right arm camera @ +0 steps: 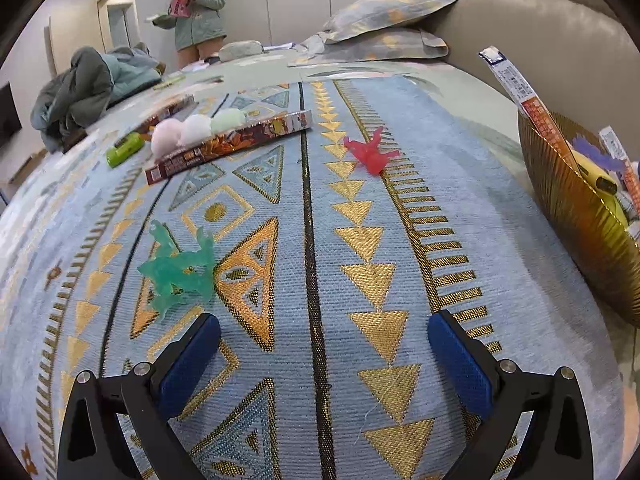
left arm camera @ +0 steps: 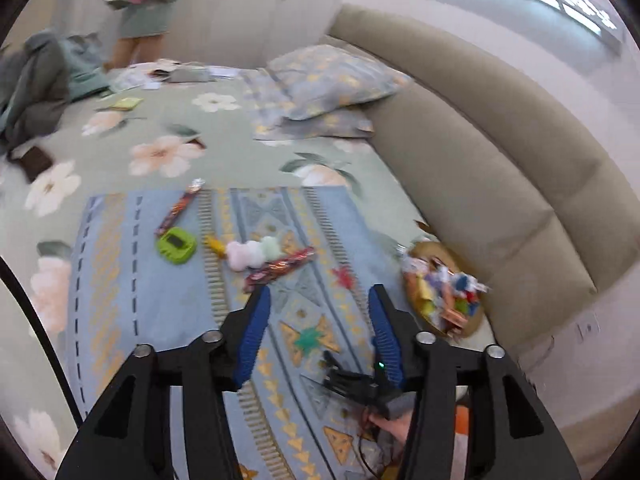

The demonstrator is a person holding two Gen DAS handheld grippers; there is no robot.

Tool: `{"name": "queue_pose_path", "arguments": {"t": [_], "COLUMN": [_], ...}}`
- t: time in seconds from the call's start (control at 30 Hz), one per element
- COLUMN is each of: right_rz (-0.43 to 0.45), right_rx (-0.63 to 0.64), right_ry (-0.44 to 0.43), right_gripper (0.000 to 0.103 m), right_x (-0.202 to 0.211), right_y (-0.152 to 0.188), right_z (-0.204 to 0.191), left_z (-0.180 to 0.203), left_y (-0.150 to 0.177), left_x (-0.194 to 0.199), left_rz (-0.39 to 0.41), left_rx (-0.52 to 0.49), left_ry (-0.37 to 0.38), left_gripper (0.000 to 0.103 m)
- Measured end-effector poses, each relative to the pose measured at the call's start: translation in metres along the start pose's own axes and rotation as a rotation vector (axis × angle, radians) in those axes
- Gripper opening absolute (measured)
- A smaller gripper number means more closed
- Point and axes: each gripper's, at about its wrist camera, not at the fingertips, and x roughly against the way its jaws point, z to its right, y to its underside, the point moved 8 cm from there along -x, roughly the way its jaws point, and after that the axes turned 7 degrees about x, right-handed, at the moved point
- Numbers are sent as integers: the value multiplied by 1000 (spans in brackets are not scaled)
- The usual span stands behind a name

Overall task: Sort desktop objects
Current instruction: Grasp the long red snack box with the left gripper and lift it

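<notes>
Black gripper (right arm camera: 324, 344) frames, blue ribbed pads (right arm camera: 190, 364), silver screws

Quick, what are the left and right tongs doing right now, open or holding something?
Left tongs: open, holding nothing, above the patterned blue cloth.
Right tongs: open, empty, low over the cloth, green figure just ahead to their left.

Item count on the patterned mat

Counted: two translucent figures, one green (right arm camera: 180, 268) and one red (right arm camera: 370, 154); two long snack packs (left arm camera: 280, 268) (left arm camera: 180, 206); one green gadget (left arm camera: 176, 245); one pastel plush skewer (left arm camera: 250, 252); one gold basket (right arm camera: 576, 216); two pillows (left arm camera: 332, 80) (left arm camera: 316, 122).
</notes>
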Motion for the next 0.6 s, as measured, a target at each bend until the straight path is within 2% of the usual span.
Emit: {"name": "queue_pose_path", "arguments": {"t": [0.1,0.2,0.27,0.37,0.43,0.5,0.6], "right_rz": [17,13,7,-11,-16,-11,-10], "right_rx": [-25,-18,-3,32,45,44,46], "right_ry": [-33,-27,-10,29,43,43,48], "right_gripper": [103,103,103,103,103,103,103], "right_x": [3,3,2,-1,-1,-1,-1], "right_y": [0,0,0,0,1,1,2], "right_z": [2,1,-1,-4,-4,-4,-4], "left_z": [5,-9,-16,-27,-35,-45,-62], "left_y": [10,17,14,8,11,17,20], "left_x": [-8,-31,-49,-88,-129,-166,-224], "left_rz": [-72,-109,-110,-89,-144,-210,-234], "left_rx": [25,72,28,-78,-147,-168,-204], "left_ry": [68,45,10,-85,-119,-126,-148], "left_gripper": [52,52,52,52,52,52,52]}}
